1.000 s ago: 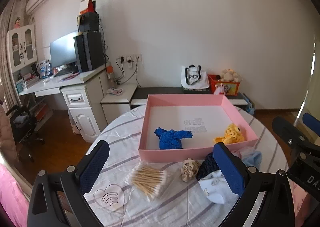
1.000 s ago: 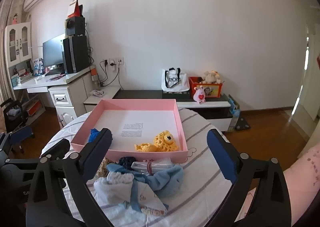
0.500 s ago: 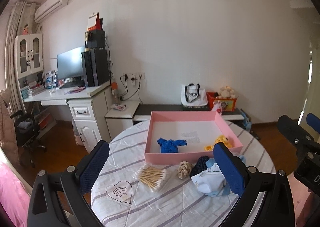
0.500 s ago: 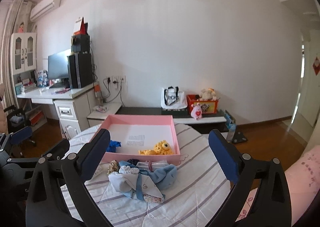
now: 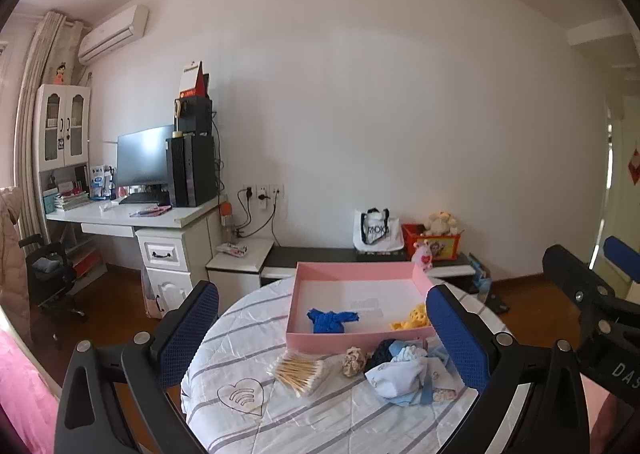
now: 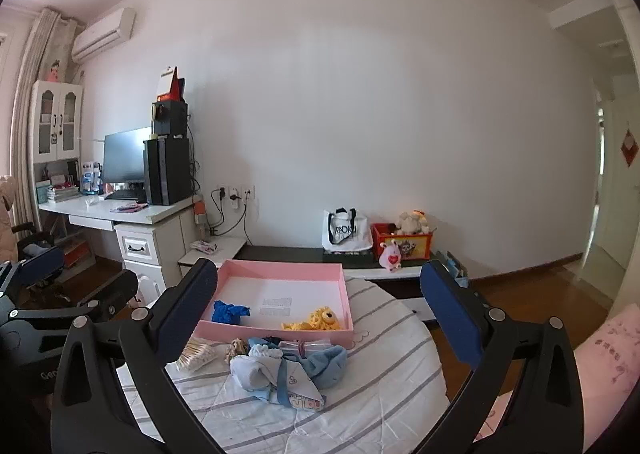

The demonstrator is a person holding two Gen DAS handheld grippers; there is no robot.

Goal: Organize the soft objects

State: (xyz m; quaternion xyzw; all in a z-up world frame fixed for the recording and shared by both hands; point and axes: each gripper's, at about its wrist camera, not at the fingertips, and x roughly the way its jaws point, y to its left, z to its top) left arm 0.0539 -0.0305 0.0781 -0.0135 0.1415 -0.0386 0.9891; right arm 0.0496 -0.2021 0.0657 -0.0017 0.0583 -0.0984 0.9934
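Note:
A pink box (image 5: 360, 342) (image 6: 276, 334) stands on the far side of a round table with a striped cloth (image 5: 300, 426) (image 6: 380, 386). Inside it lie a blue knitted piece (image 5: 330, 320) (image 6: 228, 312) and a yellow knitted toy (image 5: 414, 318) (image 6: 316, 320). In front of the box sit a heap of pale blue and white baby clothes (image 5: 404, 372) (image 6: 280, 368), a beige scrunchie (image 5: 354, 360) (image 6: 237, 346) and a bag of cotton swabs (image 5: 300, 370) (image 6: 196, 354). My left gripper (image 5: 320, 290) and right gripper (image 6: 319, 268) hang open and empty, well back from the table.
A white desk (image 5: 160, 213) with a monitor and computer tower stands at the left wall, an office chair (image 5: 48, 274) beside it. A low dark cabinet (image 6: 304, 254) behind the table carries a tote bag and a red toy box. Pink bedding (image 6: 612, 354) lies at the right.
Both grippers have drawn back and risen away from the table, so the box and the clothes look smaller and farther off. Both stay open and empty.

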